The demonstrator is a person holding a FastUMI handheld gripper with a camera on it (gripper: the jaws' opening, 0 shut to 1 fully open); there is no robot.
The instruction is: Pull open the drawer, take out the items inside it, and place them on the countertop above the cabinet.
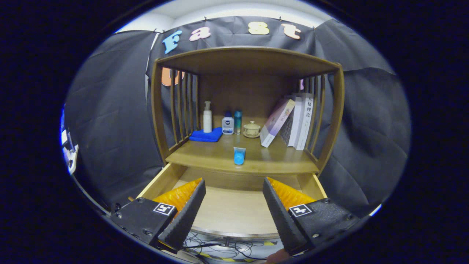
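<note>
The wooden drawer (161, 181) stands pulled out under the cabinet's countertop (271, 161), and the part of its floor that shows is bare wood. A small blue cup (239, 156) stands upright near the front edge of the countertop, just beyond the fingers. My gripper (234, 187) hangs over the drawer, open, with nothing between its fingers.
At the back of the countertop are a white pump bottle (207, 117) on a blue folded cloth (207, 135), two small bottles (232, 124), a lidded ceramic cup (251, 129) and leaning books (291, 121). Slatted wooden sides and a top shelf enclose the countertop. Cables lie on the floor below the drawer front.
</note>
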